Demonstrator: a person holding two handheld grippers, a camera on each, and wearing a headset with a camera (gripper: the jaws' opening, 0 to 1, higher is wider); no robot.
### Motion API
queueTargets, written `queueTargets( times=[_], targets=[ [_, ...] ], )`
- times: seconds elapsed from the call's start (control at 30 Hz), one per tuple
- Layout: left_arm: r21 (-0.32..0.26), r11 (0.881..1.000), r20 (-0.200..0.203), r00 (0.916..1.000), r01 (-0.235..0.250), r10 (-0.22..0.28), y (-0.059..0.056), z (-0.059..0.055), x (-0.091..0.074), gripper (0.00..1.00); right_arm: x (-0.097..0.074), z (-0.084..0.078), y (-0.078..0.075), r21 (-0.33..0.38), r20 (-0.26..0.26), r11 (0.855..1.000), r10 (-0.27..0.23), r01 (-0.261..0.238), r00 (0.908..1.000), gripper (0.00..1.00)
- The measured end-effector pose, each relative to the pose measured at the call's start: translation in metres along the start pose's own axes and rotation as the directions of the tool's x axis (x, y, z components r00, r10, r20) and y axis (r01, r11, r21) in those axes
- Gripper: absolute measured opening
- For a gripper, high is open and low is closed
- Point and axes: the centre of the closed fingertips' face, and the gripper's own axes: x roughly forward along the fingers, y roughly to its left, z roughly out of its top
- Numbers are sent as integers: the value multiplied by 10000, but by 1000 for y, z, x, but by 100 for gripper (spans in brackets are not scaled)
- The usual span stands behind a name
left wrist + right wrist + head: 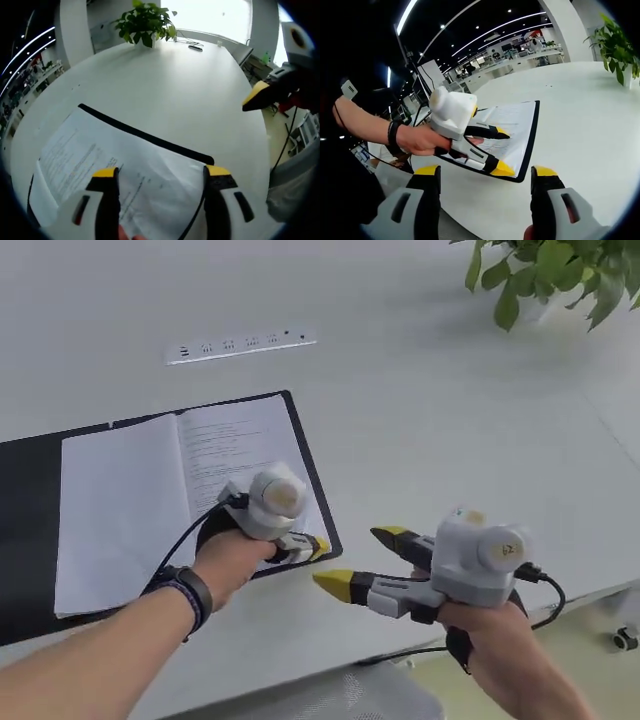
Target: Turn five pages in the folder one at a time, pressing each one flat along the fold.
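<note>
Both released — left tool (161,172) over folder (130,495), right tool (486,171) beside; plant (545,270) well apart.

The wide white table (450,440) is bare to the right of the open black folder with white pages (120,510). A gripper can pass there freely, as far as the green leafy plant (545,275) at the far right corner. Behind the folder lies a flat white power strip (240,344), well apart from it, with bare table between them. The left gripper (305,543), its jaws apart, sits over the near right corner of the folder and blocks that corner. The right gripper (358,558), jaws also apart, hangs just beside it over bare table near the front edge, with a narrow gap between the two. The left page is uncovered.
</note>
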Motion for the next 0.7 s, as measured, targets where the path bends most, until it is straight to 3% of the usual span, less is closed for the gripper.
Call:
queueTargets(
  times=[0.7],
  targets=[
    [-377,9991,262,9995,192,-182,3,0,-4,61,12,5,-7,51,-98,9997,249,-248,9996,65]
  ],
)
